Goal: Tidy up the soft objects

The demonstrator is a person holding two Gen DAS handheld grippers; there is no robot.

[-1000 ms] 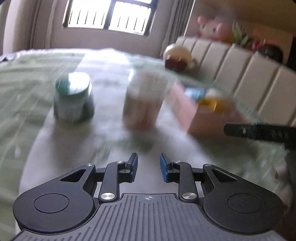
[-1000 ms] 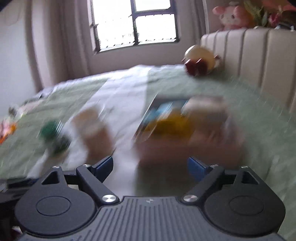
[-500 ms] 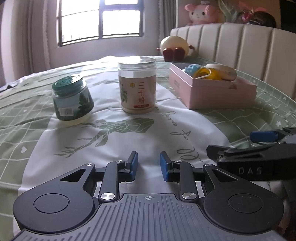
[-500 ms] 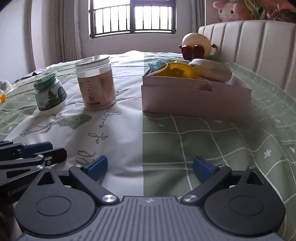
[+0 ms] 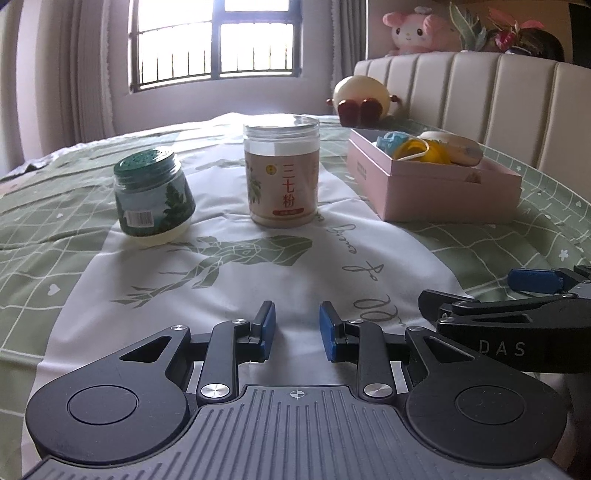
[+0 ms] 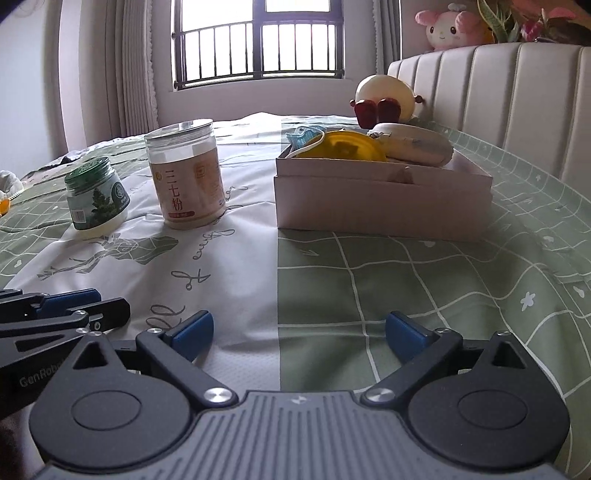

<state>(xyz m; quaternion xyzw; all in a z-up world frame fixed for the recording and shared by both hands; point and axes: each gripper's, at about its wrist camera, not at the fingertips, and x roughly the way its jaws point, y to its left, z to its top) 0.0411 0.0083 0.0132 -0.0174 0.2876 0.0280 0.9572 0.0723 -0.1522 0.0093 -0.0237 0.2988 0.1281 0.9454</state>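
Contents of the pink box [image 5: 436, 192] were only partly readable: from the left wrist view a yellow soft piece [image 5: 424, 150], a blue one [image 5: 392, 139] and a cream pouch-like item [image 5: 456, 146] showed above the rim, but their lower parts were hidden by the box wall and what each one was could not be told. From the right wrist view the same box [image 6: 380, 201] stood on the green checked part of the bedspread [image 6: 424, 280], with the yellow piece [image 6: 343, 147] and the cream item [image 6: 413, 146] heaped over its edge. A round cream plush [image 5: 360, 94] lay behind the box near the padded headboard [image 5: 480, 88], its base cut off by the box. A pink plush [image 6: 448, 29] sat on top of the headboard.

Left of the box stood a clear-lidded jar [image 5: 281, 173] and, further left, a green-lidded jar [image 5: 153, 197], both upright on the white printed strip, apart from each other.

The left gripper [image 5: 297, 326] had its blue pads a narrow gap apart with nothing between them, low over the cloth. The right gripper [image 6: 299, 332] had its jaws spread wide after just opening further, with only bedspread between them. Each gripper's tip poked into the edge of the other's view, beside it and well short of the box and jars.
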